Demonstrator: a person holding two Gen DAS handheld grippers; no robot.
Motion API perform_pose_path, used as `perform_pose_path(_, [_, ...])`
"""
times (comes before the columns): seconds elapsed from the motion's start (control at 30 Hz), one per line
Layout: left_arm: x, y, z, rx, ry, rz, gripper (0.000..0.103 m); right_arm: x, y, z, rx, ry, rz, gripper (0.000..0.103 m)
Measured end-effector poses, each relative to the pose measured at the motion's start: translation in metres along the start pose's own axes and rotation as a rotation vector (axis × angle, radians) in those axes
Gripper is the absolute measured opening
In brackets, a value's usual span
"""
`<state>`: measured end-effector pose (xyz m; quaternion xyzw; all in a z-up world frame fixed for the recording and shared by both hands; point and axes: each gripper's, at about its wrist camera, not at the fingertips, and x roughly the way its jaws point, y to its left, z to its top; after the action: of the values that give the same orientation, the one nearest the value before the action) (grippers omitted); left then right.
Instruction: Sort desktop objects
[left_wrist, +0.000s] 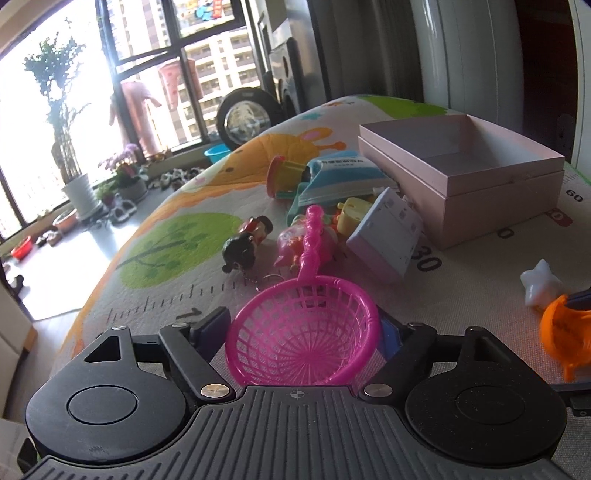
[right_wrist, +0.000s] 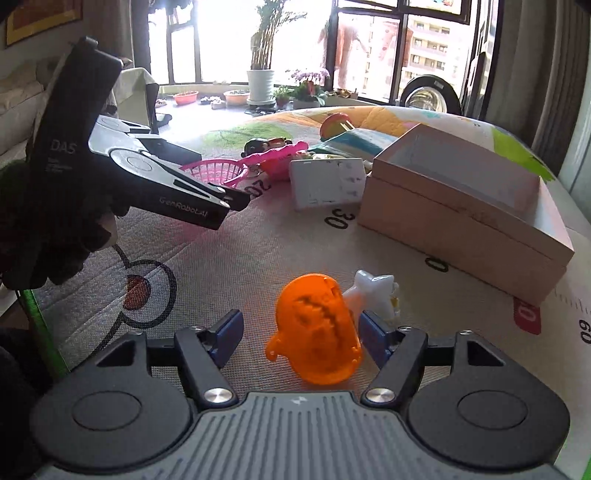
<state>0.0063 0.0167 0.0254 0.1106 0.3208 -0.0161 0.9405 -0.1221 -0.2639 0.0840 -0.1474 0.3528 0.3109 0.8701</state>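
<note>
Straddling the bowl of a pink plastic net scoop (left_wrist: 303, 332), the left gripper (left_wrist: 303, 328) has its jaws spread, one finger at each side of the rim; whether the pads actually touch the rim is hard to tell, since the bowl hides the right one almost wholly. The scoop is a latticed basket with a twisted handle running away toward the toy heap. The right gripper (right_wrist: 297, 332) also stands with jaws apart, around an orange translucent toy (right_wrist: 317, 332) lying on the play mat (right_wrist: 236, 254); its right blue pad seems to meet the toy, the left one is clear of it. The toy's moulded face is blurred and cannot be made out. Just beyond it lies a small white figure (right_wrist: 373, 291), partly hidden behind the orange one. Farther off to the right sits an open pink box (left_wrist: 476, 173). In the heap are a dark-haired doll keychain (left_wrist: 245, 242), a pale lilac box (left_wrist: 388, 232) on its side and a blue packet (left_wrist: 340, 173) whose print is too small to read. The mat shows "30" and "60"; the left gripper's side reads "GenRobot.AI".
</note>
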Motion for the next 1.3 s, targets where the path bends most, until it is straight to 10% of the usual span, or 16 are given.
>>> perform_pose_path(0.17, [-0.023,-0.003,0.001,0.013,-0.036,-0.018,0.084,-0.012,-0.003,0.001,0.014,0.004,0.013,0.04])
perform_pose_path(0.27, [-0.041,-0.006,0.01,0.011,-0.066,-0.057,0.046,-0.032,-0.012,0.003,0.051,-0.027,0.017,0.039])
perform_pose_path(0.43, [-0.066,-0.013,0.047,-0.011,-0.189,-0.116,0.043,-0.08,-0.033,0.02,0.089,-0.165,-0.034,0.039])
perform_pose_path(0.53, [-0.072,-0.018,0.064,0.024,-0.249,-0.126,0.049,-0.1,-0.046,0.031,0.073,-0.238,-0.104,0.039])
perform_pose_path(0.67, [-0.068,-0.015,0.051,0.091,-0.24,-0.085,0.096,-0.097,-0.06,0.027,0.104,-0.229,-0.132,0.039])
perform_pose_path(0.97, [-0.001,-0.026,-0.001,0.151,0.054,-0.042,0.097,-0.042,-0.043,-0.004,0.108,-0.069,-0.065,0.039])
perform_pose_path(1.3, [-0.021,-0.036,-0.001,0.115,0.028,-0.136,0.101,-0.039,-0.038,-0.018,0.107,-0.026,-0.076,0.039])
